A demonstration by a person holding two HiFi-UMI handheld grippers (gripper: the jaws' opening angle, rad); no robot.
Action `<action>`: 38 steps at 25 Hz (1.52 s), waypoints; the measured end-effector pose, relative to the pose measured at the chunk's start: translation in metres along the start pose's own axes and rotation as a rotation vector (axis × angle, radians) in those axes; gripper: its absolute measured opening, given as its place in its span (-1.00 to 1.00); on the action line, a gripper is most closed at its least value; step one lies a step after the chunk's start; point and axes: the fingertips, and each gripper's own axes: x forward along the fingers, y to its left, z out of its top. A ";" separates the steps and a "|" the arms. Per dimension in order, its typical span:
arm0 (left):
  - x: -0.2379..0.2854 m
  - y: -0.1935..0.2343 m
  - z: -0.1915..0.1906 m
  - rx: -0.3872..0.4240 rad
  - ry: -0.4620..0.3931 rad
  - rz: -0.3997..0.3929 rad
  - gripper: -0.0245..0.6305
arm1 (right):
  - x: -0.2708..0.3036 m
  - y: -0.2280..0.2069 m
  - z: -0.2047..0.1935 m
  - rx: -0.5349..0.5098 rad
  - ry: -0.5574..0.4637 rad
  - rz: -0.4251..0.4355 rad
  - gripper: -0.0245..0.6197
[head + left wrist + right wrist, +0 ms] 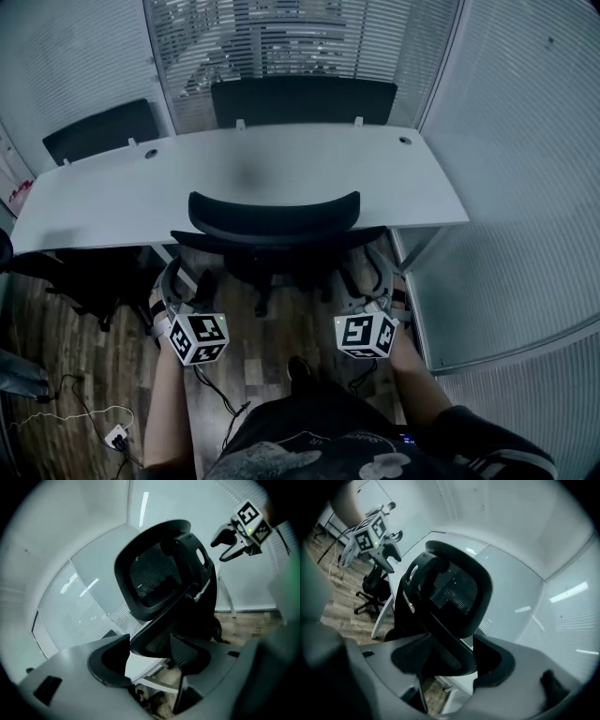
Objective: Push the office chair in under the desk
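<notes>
The office chair [274,220] filled the middle of the desk's [112,197] front edge, its backrest right at that edge, so you had no way under there. Beneath the left end another dark chair [89,277] blocked the opening. Past the right edge the glass partition [525,234] stood close, leaving you a narrow gap. Two chair backs [302,98] lined the far edge. The wooden floor [281,328] behind the seat lay open, with cables [94,412] trailing at its left.
</notes>
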 end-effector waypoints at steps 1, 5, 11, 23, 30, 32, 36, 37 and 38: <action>-0.011 -0.003 0.003 -0.025 -0.014 -0.011 -0.09 | -0.010 -0.003 0.005 0.053 -0.011 -0.005 -0.04; -0.062 -0.013 0.015 -0.121 -0.091 -0.047 -0.40 | -0.054 -0.010 0.036 0.233 -0.071 -0.002 -0.04; -0.130 -0.011 0.033 -0.206 -0.211 -0.023 -0.68 | -0.114 0.001 0.065 0.373 -0.099 0.062 -0.28; -0.189 -0.071 0.027 -0.300 -0.232 -0.140 -0.86 | -0.203 0.034 0.024 0.595 0.029 0.113 -0.85; -0.218 -0.085 0.042 -0.321 -0.206 -0.117 -0.86 | -0.225 0.019 0.011 0.562 0.011 0.149 -0.85; -0.229 -0.092 0.049 -0.324 -0.196 -0.106 -0.86 | -0.235 0.015 0.008 0.557 0.003 0.164 -0.85; -0.263 -0.114 0.061 -0.346 -0.160 -0.083 -0.86 | -0.265 0.010 -0.008 0.551 0.001 0.226 -0.85; -0.273 -0.119 0.065 -0.357 -0.154 -0.075 -0.86 | -0.273 0.008 -0.012 0.548 -0.002 0.241 -0.85; -0.283 -0.123 0.068 -0.366 -0.150 -0.066 -0.86 | -0.282 0.006 -0.015 0.545 -0.007 0.253 -0.85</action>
